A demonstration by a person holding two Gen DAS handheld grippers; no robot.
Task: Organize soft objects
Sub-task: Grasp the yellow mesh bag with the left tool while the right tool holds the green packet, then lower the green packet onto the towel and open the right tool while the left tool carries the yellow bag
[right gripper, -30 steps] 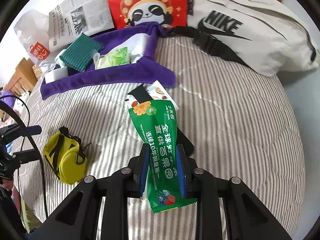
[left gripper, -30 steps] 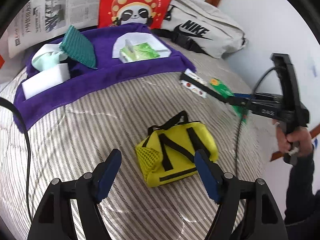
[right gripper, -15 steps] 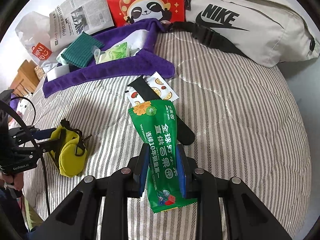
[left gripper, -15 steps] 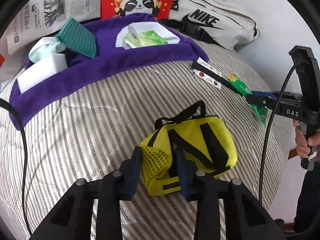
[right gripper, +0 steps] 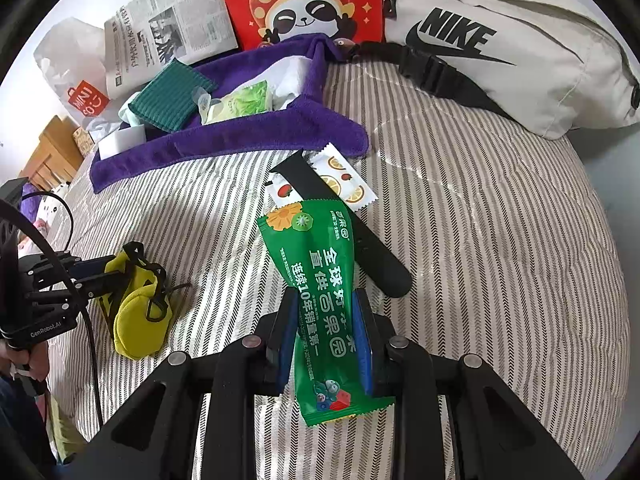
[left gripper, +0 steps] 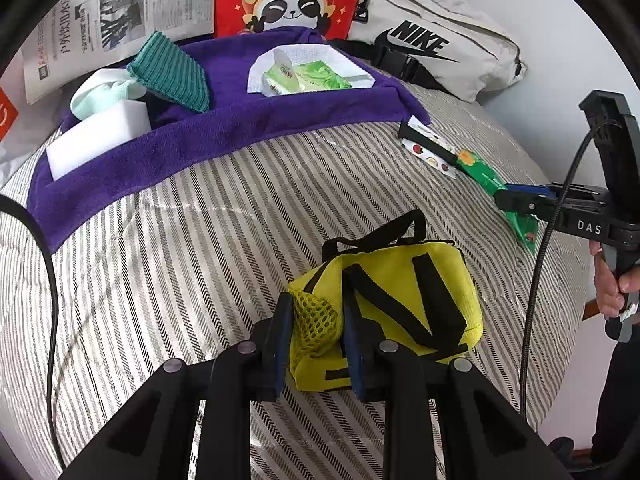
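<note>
My left gripper (left gripper: 314,322) is shut on the mesh end of a small yellow bag (left gripper: 400,300) with black straps, on the striped bed; the bag also shows in the right wrist view (right gripper: 138,312). My right gripper (right gripper: 326,320) is shut on a green snack packet (right gripper: 320,280), also visible in the left wrist view (left gripper: 486,178). A purple towel (left gripper: 224,128) at the back holds a white sponge (left gripper: 96,140), a green cloth (left gripper: 172,74), a mint cloth (left gripper: 104,94) and a wet-wipe pack (left gripper: 304,80).
A black strap (right gripper: 348,232) and a white fruit-print sachet (right gripper: 340,178) lie under the packet's far end. A Nike waist bag (right gripper: 500,44), a red panda bag (right gripper: 304,0), a newspaper (right gripper: 168,28) and a plastic bag (right gripper: 76,76) line the back.
My left gripper moved forward and closed on the yellow bag's mesh end. My right gripper kept its hold on the green packet and drew back a little.
</note>
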